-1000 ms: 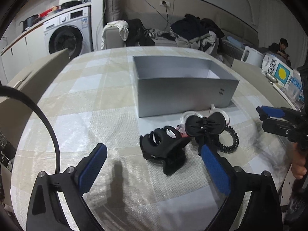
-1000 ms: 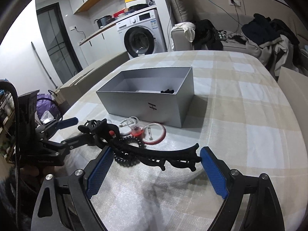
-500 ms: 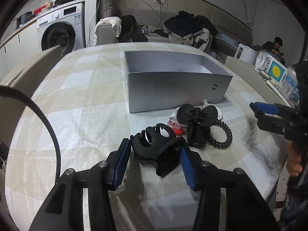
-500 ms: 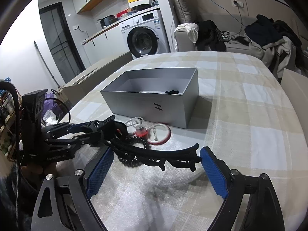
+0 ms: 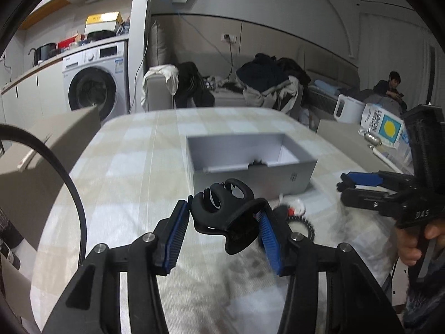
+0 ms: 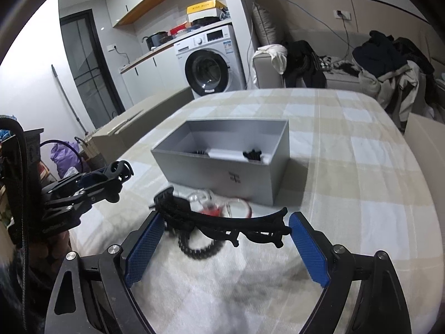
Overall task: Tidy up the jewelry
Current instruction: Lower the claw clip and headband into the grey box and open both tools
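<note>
Surface (image 6: 361, 167): checked cloth, far half and right side bare. Sofa (image 5: 222, 97) with heaped clothes beyond the far edge; washer (image 6: 208, 64) far left.

Box (image 6: 222, 167): grey, open-topped, mid-surface; a small dark item lies inside at the near wall.

Long clip (image 6: 236, 229): black, lying across the gap of the right gripper (image 6: 222, 247), between its blue pads; whether they touch it I cannot tell. Jaws wide apart.

Left gripper (image 5: 219, 231): jaws have just closed and are clamped on the claw clip (image 5: 222, 208), which is off the surface, in front of the box's near wall.

Coil tie (image 6: 200, 246) and clear-and-red pieces (image 6: 222, 207): lying between grippers and box, blurred.
</note>
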`<state>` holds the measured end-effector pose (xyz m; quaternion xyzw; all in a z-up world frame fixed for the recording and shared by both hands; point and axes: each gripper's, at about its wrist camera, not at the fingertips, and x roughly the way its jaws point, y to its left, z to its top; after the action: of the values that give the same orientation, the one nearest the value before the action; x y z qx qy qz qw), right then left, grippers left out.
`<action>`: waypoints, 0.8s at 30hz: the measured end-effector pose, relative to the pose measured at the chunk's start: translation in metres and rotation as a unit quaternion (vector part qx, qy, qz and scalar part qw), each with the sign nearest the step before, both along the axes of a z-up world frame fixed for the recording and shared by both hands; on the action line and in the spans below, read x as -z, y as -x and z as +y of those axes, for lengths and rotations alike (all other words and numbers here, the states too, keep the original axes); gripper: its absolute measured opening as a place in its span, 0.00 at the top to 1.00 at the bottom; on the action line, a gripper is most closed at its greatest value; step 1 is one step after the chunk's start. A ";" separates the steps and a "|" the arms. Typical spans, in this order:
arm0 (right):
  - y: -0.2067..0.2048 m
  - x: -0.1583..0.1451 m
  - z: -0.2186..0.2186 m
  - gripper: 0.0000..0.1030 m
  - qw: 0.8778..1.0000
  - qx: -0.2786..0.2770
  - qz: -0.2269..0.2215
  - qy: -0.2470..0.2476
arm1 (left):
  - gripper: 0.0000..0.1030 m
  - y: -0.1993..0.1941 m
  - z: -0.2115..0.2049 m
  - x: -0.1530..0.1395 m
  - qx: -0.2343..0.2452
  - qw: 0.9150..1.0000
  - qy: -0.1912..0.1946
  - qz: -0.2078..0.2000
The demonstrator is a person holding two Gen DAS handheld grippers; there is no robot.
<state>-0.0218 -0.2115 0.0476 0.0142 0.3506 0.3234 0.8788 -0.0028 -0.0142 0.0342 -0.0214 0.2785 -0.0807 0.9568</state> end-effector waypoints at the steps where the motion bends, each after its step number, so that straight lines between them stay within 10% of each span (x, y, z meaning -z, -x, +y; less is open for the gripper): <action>1: -0.001 -0.002 0.002 0.11 1.000 0.001 -0.001 0.000 | 0.57 -0.003 0.001 -0.002 0.000 1.000 0.001 -0.003; 24: -0.065 -0.026 0.033 0.11 0.999 0.021 0.000 0.027 | 0.57 -0.051 -0.006 -0.010 0.002 1.000 0.003 -0.007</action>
<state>0.0437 -0.1783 0.0737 -0.0023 0.3588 0.2955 0.8854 0.0477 -0.0201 0.0446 -0.0228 0.2720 -0.0836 0.9584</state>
